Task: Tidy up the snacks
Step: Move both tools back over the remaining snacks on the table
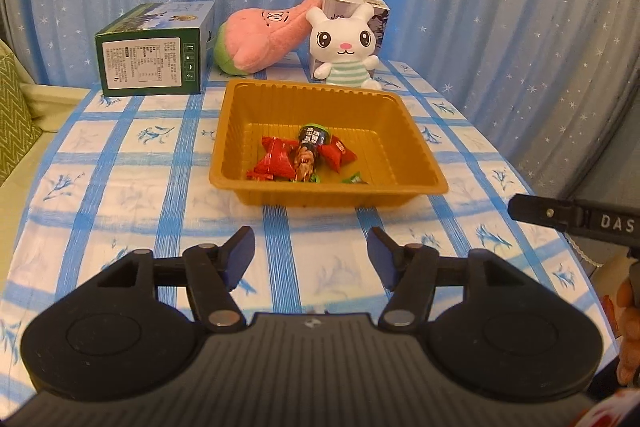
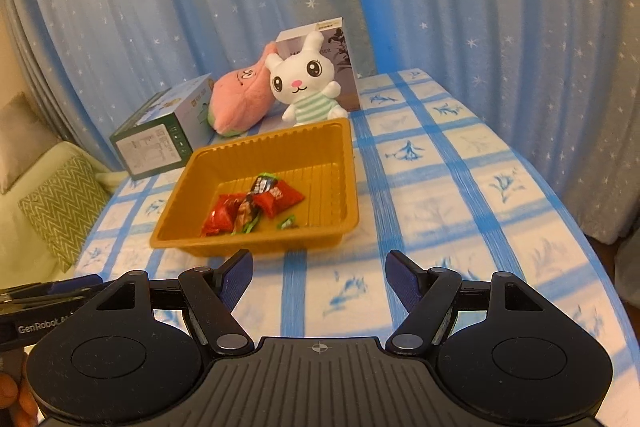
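A golden plastic tray [image 1: 416, 147] [image 2: 340, 163] stands on the blue-checked tablecloth. Inside it lie red wrapped candies [image 1: 272, 159] [image 2: 222, 215], a dark snack packet [image 1: 310, 147] [image 2: 250, 203] and a small green candy [image 1: 354, 179] [image 2: 287, 223]. My left gripper [image 1: 311, 251] is open and empty, a little in front of the tray's near wall. My right gripper [image 2: 319, 273] is open and empty, in front of the tray's near right corner. The right gripper's finger shows at the right edge of the left wrist view [image 1: 560, 215]. The left gripper shows at the left edge of the right wrist view [image 2: 52, 299].
Behind the tray stand a green carton [image 1: 152, 55] [image 2: 160, 135], a pink plush [image 1: 264, 35] [image 2: 240, 99], a white rabbit plush [image 1: 344, 47] [image 2: 308, 83] and a white box [image 1: 378, 15] [image 2: 344, 67]. A starred blue curtain hangs behind. A sofa with a green cushion [image 2: 60, 203] is at left.
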The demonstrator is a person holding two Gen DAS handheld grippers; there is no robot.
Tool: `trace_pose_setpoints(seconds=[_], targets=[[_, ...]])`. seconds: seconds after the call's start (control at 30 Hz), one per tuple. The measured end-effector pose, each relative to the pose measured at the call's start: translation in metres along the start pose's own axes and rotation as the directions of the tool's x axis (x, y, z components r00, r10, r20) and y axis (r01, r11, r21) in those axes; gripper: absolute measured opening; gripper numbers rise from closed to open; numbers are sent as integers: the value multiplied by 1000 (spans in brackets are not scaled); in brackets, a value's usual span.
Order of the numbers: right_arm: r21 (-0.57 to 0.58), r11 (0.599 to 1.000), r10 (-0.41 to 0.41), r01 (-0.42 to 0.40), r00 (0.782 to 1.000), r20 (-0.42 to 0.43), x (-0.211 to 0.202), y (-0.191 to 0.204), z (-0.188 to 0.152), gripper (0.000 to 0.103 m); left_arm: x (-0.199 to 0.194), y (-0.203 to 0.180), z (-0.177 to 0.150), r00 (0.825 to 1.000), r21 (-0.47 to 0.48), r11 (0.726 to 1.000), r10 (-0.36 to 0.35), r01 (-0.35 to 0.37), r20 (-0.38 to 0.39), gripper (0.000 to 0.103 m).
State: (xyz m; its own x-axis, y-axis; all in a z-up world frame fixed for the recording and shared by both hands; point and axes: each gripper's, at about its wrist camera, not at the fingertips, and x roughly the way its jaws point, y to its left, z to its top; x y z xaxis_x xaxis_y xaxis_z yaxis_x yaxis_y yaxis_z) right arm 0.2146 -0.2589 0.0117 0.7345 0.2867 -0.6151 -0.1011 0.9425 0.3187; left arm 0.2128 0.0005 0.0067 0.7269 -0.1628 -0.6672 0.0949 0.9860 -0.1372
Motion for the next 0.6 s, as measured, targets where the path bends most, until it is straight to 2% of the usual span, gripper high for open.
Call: trace_pose_setpoints(seconds=[0.13,0.2,0.27,0.4,0.6], targets=[[-3,1000,-6,6,1000,7,-23,2,-15,73,-18,-8,-12,1000,3,1000,6,-6,1,64],[-31,999,-13,13,1000,13,-31,5,-21,73,-25,-11,-17,1000,-4,1000,-2,2,1,66],[-66,997,-31,32,999,13,-39,8,-28,73,-31,-12,-22,1000,-9,1000,-18,19,3,71],[-127,989,-67,70,997,24,-50,11,-39,73,-40,-16,-35,1000,7,1000,-25,26,-3,73],[-113,991,-74,71,997,-22,-55,7,-59,73,-52,-17,-53,1000,5,1000,-29,29,-6,77]])
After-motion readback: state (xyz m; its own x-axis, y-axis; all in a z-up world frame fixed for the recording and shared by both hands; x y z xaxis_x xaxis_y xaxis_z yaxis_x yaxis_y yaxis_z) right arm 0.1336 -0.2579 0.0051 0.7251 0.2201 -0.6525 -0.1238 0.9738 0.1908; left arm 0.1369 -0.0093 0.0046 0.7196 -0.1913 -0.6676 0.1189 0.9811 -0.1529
